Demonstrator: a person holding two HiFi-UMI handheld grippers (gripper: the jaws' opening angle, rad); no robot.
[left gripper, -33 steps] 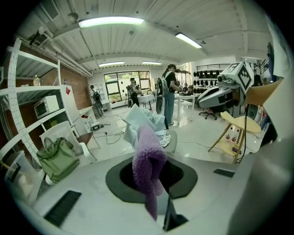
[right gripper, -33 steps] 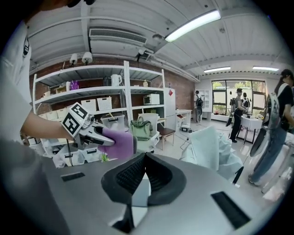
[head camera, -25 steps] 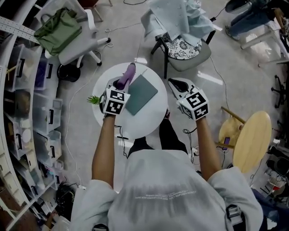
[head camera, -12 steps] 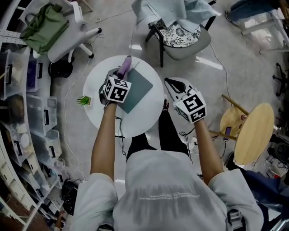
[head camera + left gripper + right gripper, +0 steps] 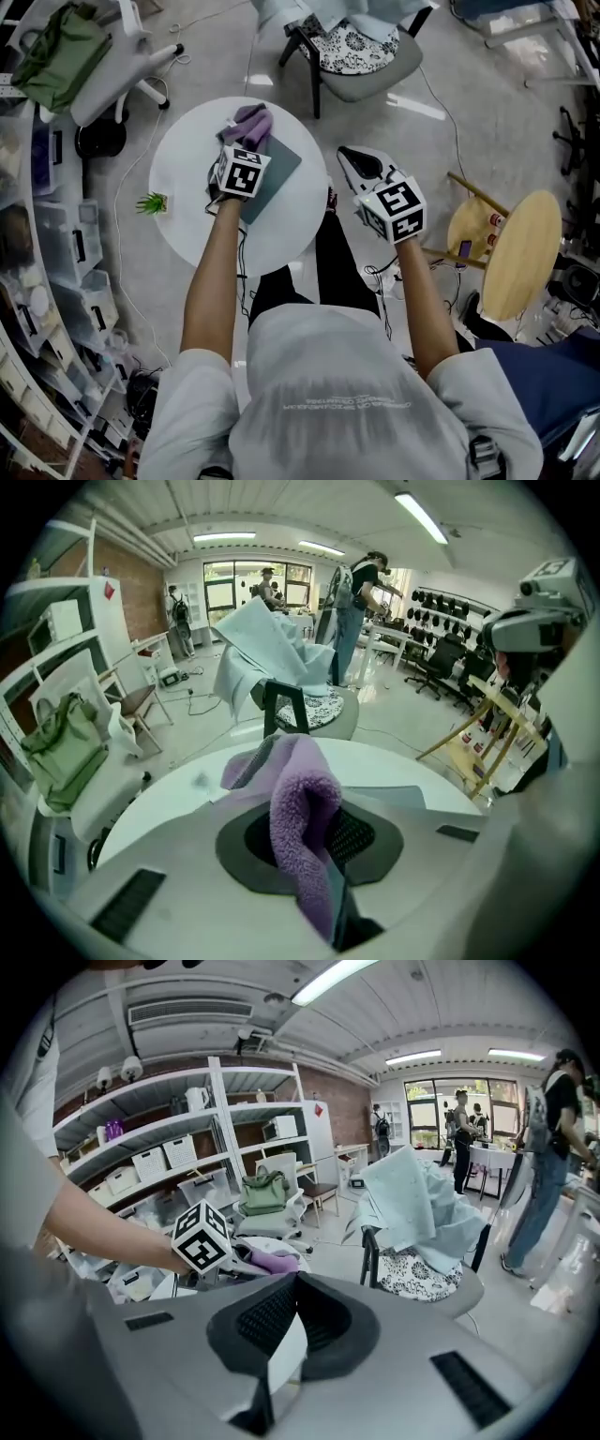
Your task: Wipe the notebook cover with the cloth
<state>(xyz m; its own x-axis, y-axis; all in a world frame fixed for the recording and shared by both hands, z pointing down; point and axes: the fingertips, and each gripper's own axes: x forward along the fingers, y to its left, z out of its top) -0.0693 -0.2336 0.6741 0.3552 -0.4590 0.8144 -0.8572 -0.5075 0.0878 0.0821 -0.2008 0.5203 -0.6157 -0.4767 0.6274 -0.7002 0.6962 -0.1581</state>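
My left gripper (image 5: 243, 148) pinches fluffy purple cloth (image 5: 251, 122) at flat grey-teal notebook's (image 5: 278, 169) corner; right gripper (image 5: 352, 159) closed, empty. Wiping barely begun, I reckon.

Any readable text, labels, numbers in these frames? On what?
No text is readable.
Shirt: line of print on the back, too small to read.
Marker cubes: square patterns only, no words.
Red tag: too small to read.

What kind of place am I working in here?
Probably a shared lab or workshop: metal shelves of storage bins line one wall, a row of black office chairs stands further back, and a person works standing at a far table.
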